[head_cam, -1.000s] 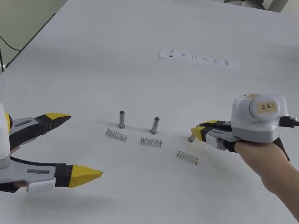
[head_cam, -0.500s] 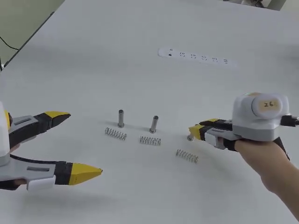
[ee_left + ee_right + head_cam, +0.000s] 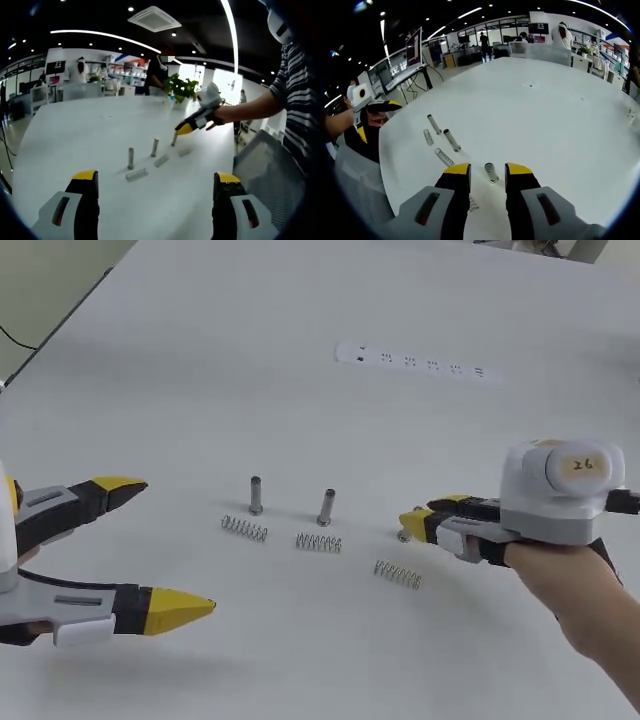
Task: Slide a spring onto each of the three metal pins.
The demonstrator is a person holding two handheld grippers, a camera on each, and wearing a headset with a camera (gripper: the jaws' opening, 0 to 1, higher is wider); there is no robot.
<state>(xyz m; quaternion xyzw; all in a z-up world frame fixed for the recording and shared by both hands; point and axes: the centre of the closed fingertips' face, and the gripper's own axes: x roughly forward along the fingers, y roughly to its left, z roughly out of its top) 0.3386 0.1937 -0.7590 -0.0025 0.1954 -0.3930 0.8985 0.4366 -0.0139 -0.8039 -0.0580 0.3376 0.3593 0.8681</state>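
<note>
Plainly, the white table (image 3: 400,300) took up most of the scene, its surface bare apart from a few small items. At its near left edge the left gripper (image 3: 180,545) hovered above the tabletop with its yellow-tipped jaws spread wide, holding nothing and well apart from the parts. On the right, a hand held the right gripper (image 3: 408,525) low over the table, pointing left; its jaws were narrowly parted, with a gap showing on either side of the right pin (image 3: 491,172), which stood upright at their tips. Whether either tip touched that pin could not be told.

Far across the table lay a white power strip (image 3: 418,363).

The other two metal pins stood upright in the middle of the table: the left pin (image 3: 255,495) and the middle pin (image 3: 326,507), near each other in a row with the right pin. No pin carried a spring. The three springs lay flat on the table, each just on the near side of a pin: the left spring (image 3: 245,529), the middle spring (image 3: 318,543) and the right spring (image 3: 397,575), the last just near of the right gripper's tips.
</note>
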